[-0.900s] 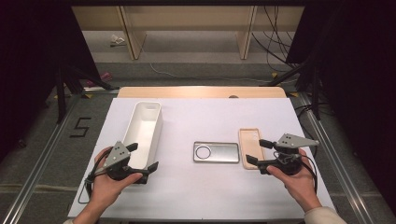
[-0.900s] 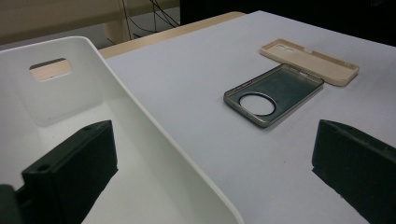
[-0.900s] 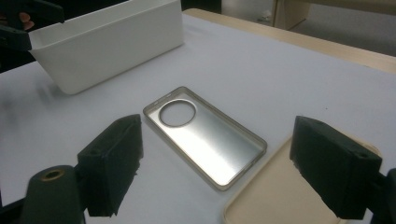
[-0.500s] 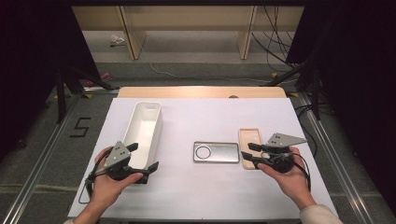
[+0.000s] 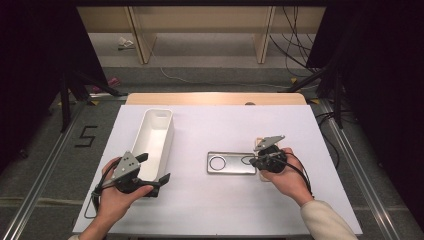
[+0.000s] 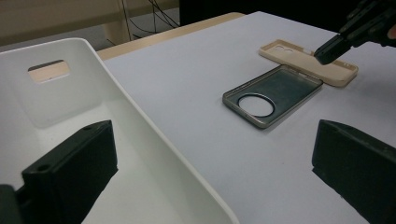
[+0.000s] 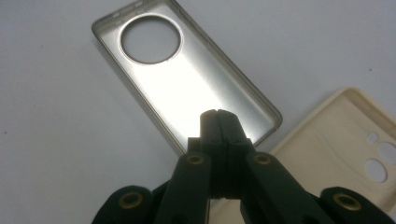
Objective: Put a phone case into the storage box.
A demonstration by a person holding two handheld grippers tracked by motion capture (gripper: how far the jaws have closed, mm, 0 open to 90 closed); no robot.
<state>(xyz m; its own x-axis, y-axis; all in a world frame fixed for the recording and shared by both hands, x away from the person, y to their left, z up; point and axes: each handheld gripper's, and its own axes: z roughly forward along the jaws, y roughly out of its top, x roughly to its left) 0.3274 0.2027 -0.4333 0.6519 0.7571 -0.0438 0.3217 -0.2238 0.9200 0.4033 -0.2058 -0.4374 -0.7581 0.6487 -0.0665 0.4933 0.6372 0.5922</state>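
White desk: right gripper (image 5: 253, 160) has swung in, jaws together, over the grey case (image 5: 231, 163), probably to nudge it; left gripper (image 5: 154, 169) gapes by the bin (image 5: 156, 135).

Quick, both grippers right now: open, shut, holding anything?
Left gripper: open, holding nothing, jaws straddling the near wall of the white bin.
Right gripper: shut, nothing between the jaws, tips over the near end of the grey phone case.

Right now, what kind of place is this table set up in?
Probably a lab or recording workspace: a white-topped table between metal floor rails, loose black cables behind it, and a taped black number five on the grey floor.
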